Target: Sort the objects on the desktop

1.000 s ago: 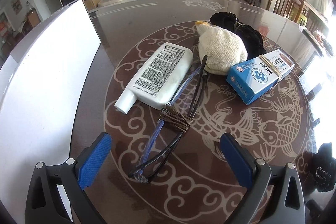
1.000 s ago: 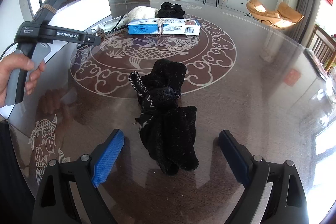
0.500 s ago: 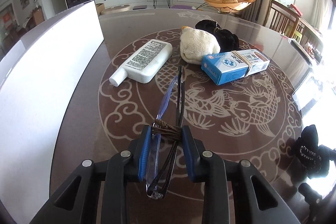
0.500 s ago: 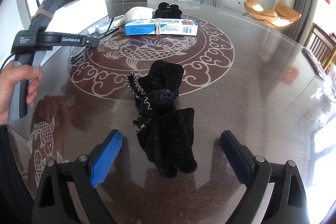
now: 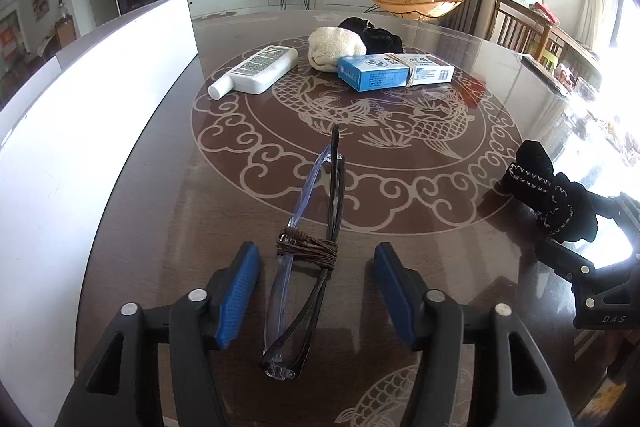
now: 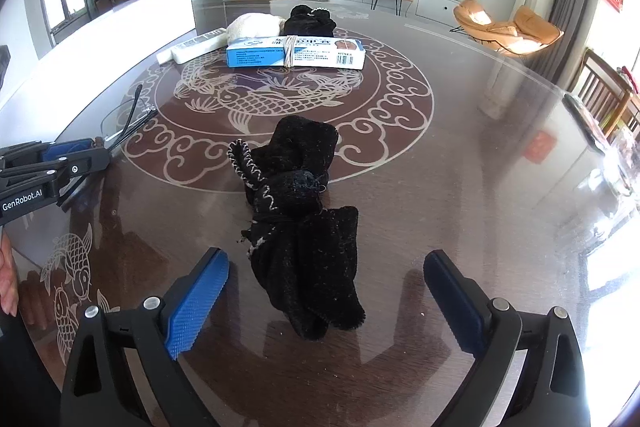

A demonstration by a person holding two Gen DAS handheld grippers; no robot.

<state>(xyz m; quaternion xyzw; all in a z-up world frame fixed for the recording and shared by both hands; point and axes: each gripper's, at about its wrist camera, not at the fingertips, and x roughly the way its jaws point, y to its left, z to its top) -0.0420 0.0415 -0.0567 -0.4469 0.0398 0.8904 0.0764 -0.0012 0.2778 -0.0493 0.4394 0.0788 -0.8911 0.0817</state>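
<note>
A: Where are the bundled glasses [image 5: 308, 259]?
B: Bottom centre, on the table [image 5: 400, 211], between the left gripper [image 5: 316, 291] pads, whose jaws have just been opening, untouched.
A: Right gripper [image 6: 324, 299]?
B: Wide apart around the black cloth [image 6: 300, 223].

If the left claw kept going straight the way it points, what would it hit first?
Most likely the bundled glasses, which lie between the open left claw pads, apart from both. Its jaws have just been opening. Depth is hard to judge.
</note>
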